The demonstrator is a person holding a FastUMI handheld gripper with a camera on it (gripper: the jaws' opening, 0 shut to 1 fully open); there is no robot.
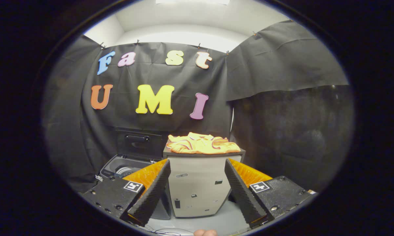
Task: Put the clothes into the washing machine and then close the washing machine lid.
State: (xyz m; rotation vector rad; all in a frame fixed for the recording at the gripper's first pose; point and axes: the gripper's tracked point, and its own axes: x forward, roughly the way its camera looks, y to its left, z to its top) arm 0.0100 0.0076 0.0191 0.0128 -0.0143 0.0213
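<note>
A crumpled yellow garment [201, 144] with thin red trim lies on top of a pale grey cabinet [197, 186]. To the cabinet's left, lower down, a small top-loading washing machine [126, 168] stands with its dark lid [138, 143] raised upright against the wall; part of the drum opening shows. My gripper [197, 188] is open, its two ribbed black fingers [152, 193] wide apart, framing the cabinet's front. Nothing is between them. The garment is beyond and above the fingertips.
Black cloth walls close in behind and on both sides. The cabinet stands on a light floor [223, 219]. A fingertip of the person's hand [205, 232] shows below the fingers. Thin cables [164, 231] lie on the floor near the left finger.
</note>
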